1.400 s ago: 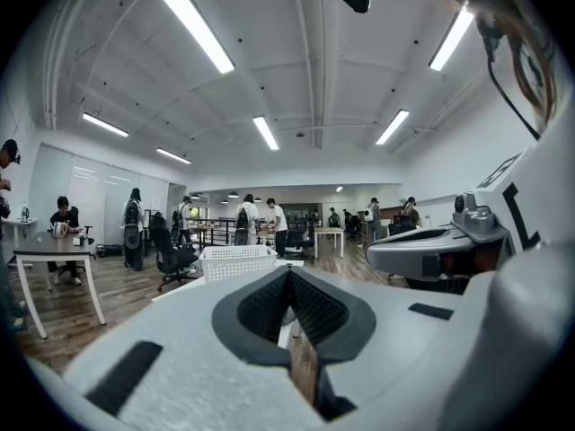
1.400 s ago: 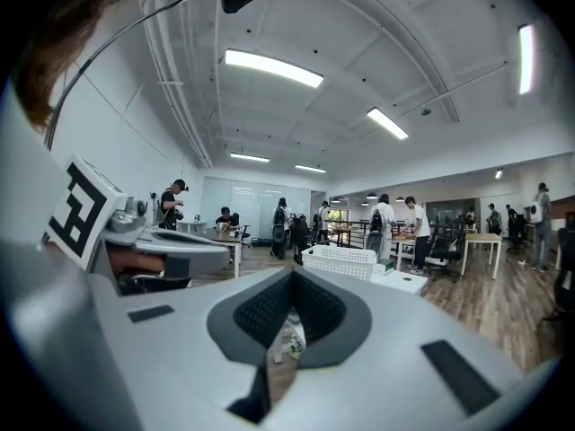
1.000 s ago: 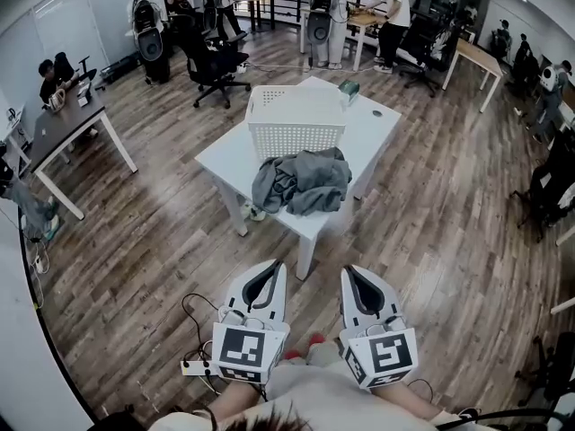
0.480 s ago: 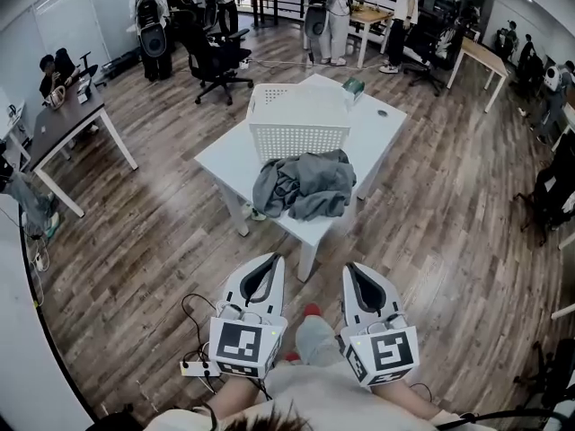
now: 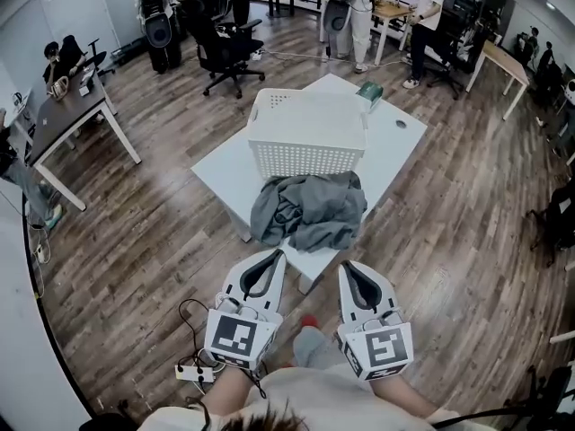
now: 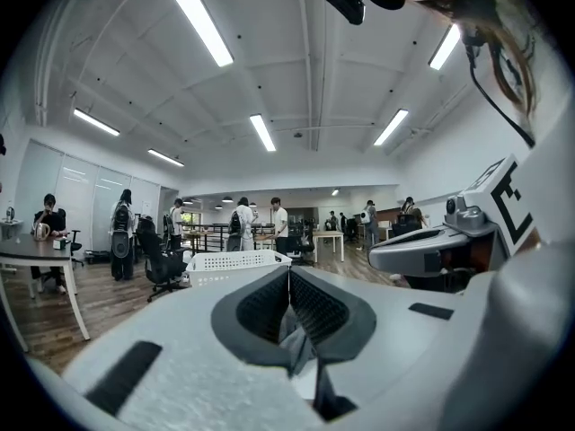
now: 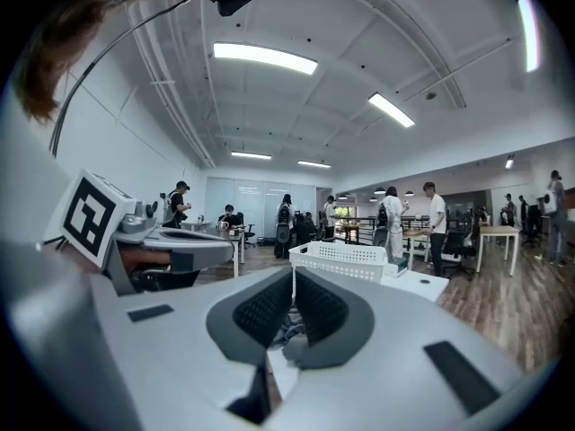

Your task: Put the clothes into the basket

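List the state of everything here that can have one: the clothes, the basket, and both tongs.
gray clothes: crumpled in a heap on the table's near corner, outside the basket.
white basket: upright on the table behind the heap, no clothes visible inside.
left tongs: shut, empty, not touching the clothes.
right tongs: shut, empty, not touching the clothes.
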`<state>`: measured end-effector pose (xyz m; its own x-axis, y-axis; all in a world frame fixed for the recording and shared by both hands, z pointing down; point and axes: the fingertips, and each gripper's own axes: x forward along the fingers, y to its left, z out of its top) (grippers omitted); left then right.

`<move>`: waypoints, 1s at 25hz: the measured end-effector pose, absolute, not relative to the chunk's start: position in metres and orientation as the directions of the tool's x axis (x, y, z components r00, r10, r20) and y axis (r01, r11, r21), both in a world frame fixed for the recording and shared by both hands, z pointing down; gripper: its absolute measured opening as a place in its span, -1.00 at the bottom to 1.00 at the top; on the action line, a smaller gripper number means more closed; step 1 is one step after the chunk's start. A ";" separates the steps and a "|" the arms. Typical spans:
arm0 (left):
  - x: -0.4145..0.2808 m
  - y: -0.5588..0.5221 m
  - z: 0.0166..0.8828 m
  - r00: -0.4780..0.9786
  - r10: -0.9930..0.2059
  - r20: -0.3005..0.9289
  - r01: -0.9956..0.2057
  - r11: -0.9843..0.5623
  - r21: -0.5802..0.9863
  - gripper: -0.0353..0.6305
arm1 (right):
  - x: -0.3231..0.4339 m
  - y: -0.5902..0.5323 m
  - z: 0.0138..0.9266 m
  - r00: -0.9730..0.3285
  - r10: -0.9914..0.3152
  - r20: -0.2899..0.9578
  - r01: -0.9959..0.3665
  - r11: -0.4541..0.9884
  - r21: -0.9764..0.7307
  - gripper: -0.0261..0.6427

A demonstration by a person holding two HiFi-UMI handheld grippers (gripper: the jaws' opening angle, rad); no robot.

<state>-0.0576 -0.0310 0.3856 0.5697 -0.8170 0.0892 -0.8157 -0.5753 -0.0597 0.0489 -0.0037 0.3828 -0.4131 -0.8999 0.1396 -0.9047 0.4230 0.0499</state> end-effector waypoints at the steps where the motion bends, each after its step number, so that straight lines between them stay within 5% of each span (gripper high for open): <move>1: -0.055 -0.044 0.391 0.567 -0.817 0.102 -0.816 -0.575 -0.070 -0.86 | 0.050 -0.017 0.385 -0.429 -0.892 0.143 -0.896 0.440 0.055 -0.88; 6: -0.047 -0.101 0.410 0.560 -0.811 0.168 -0.815 -0.576 -0.065 -0.85 | 0.053 -0.076 0.400 -0.513 -0.841 0.174 -0.843 0.532 0.083 -0.85; 10: -0.039 -0.129 0.427 0.633 -0.750 0.193 -0.757 -0.651 -0.049 -0.36 | 0.045 -0.105 0.422 -0.603 -0.759 0.247 -0.764 0.638 0.093 -0.24; 14: -0.029 -0.151 0.440 0.729 -0.640 0.244 -0.648 -0.759 -0.055 0.01 | 0.041 -0.130 0.445 -0.647 -0.689 0.328 -0.675 0.717 0.174 0.12; 25: 0.000 -0.186 0.554 0.769 -0.228 0.597 -0.232 -0.970 -0.071 0.41 | 0.046 -0.178 0.556 -0.563 -0.380 0.734 -0.283 0.923 0.261 0.60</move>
<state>0.0003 -0.1864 0.5545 0.7689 -0.2279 0.5974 -0.2320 -0.9701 -0.0715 0.0460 -0.1779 0.5565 -0.5632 -0.3800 0.7337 -0.2830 0.9230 0.2608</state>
